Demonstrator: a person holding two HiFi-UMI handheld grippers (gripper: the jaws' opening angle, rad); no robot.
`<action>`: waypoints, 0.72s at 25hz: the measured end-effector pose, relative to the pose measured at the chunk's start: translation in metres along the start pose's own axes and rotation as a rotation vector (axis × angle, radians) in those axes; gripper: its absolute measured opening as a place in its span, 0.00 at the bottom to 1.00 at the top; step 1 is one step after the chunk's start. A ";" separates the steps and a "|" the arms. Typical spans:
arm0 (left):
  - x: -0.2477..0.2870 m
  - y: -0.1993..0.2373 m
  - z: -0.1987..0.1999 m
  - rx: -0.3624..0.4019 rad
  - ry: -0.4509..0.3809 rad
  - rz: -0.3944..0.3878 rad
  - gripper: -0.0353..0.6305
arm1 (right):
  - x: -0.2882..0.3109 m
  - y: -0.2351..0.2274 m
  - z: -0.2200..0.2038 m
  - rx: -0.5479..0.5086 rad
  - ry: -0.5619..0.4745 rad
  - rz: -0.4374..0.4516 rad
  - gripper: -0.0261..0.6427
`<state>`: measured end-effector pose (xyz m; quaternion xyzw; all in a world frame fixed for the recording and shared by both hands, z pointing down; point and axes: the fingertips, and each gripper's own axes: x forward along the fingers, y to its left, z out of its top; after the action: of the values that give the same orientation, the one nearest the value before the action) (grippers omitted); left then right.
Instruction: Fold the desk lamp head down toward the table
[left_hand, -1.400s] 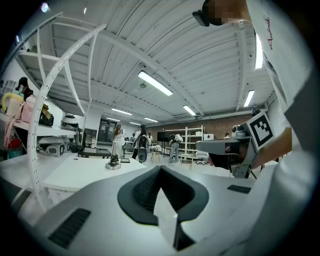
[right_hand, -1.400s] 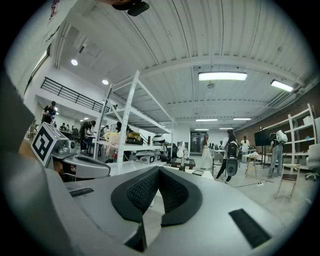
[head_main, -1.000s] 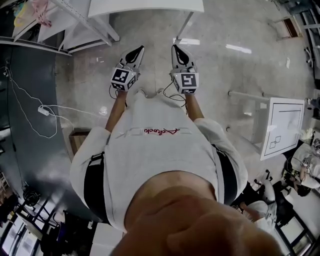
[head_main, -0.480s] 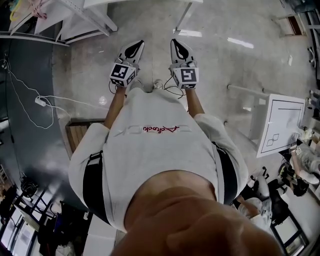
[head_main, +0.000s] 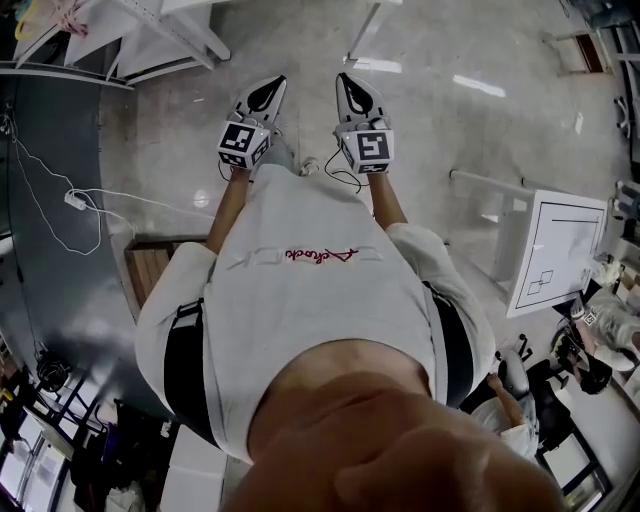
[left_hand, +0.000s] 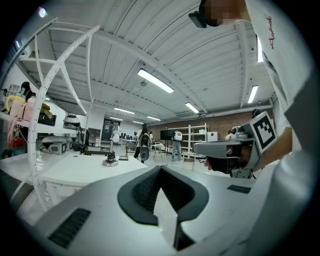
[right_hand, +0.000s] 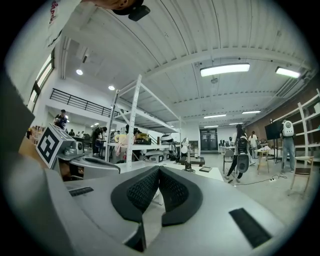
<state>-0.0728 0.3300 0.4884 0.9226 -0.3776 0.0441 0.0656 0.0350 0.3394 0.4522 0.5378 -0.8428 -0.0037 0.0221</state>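
The desk lamp (left_hand: 110, 161) stands far off on a white table (left_hand: 75, 172); its arm is upright and its small round head points sideways. The right gripper view also shows the lamp (right_hand: 186, 150), small, on that table (right_hand: 215, 172). In the head view both grippers are held side by side at chest height over the polished floor. My left gripper (head_main: 268, 95) is shut with nothing between its jaws. My right gripper (head_main: 358, 95) is shut and empty too. Neither is near the lamp. Each gripper view shows the other gripper beside it.
A white shelving frame (left_hand: 42, 100) rises at the left of the table. A white cable (head_main: 75, 200) lies across the floor at left, near a wooden box (head_main: 150, 270). A white panel (head_main: 550, 250) stands at right. Several people (left_hand: 144, 145) are in the far hall.
The white table's top has slid out at the upper edge of the head view, and the floor cable has drifted up and left. Both grippers stay shut, side by side.
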 end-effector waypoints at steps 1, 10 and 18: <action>0.002 0.001 0.000 0.001 0.000 0.001 0.09 | 0.002 -0.001 0.000 -0.001 -0.001 0.003 0.08; 0.031 0.023 -0.001 -0.002 -0.008 0.008 0.09 | 0.033 -0.015 -0.003 -0.024 -0.002 0.022 0.08; 0.070 0.059 0.006 -0.005 -0.027 0.010 0.09 | 0.080 -0.039 -0.004 -0.042 0.006 0.033 0.08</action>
<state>-0.0640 0.2391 0.4973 0.9210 -0.3831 0.0312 0.0629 0.0369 0.2507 0.4574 0.5231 -0.8513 -0.0195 0.0357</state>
